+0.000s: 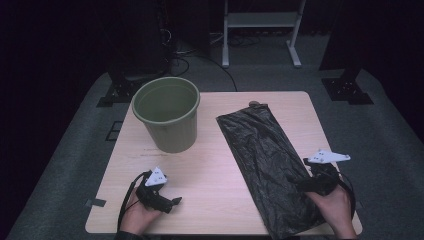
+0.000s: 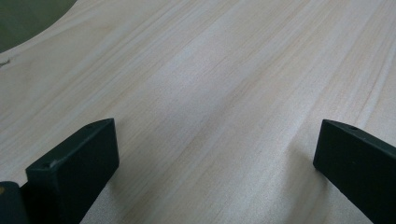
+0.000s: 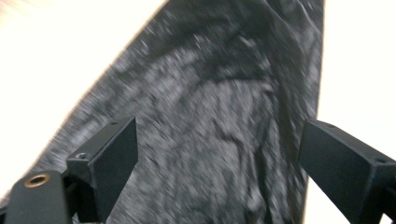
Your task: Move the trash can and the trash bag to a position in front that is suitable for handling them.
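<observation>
A pale wooden table (image 1: pixel 215 170) stands in a dark room on grey carpet, with a white metal frame (image 1: pixel 260 30) at the back, seen from the high view. A green plastic bucket (image 1: pixel 167 120) sits upright on the table's far left part. To the right of the bucket, well apart from it, a black plastic bin bag (image 1: pixel 265 165) lies flat and crumpled, running from the far edge to the near edge. Nearer than the bucket, the left gripper (image 1: pixel 172 202) rests low on bare wood in the person's left hand (image 1: pixel 137 217). The right gripper (image 1: pixel 300 182), held in the right hand (image 1: pixel 335 207), is over the bag's near right part.

In the left gripper view, the two black jaws stand spread wide with only wood grain between them; a sliver of the bucket (image 2: pixel 28 18) fills the upper left corner, far from the jaws.

In the right gripper view, blurred, the jaws stand wide apart above the bin bag (image 3: pixel 215 116), whose wrinkled black film stretches away between them. Neither pad presses on the film, and bright tabletop (image 3: pixel 359 56) shows on either side.
</observation>
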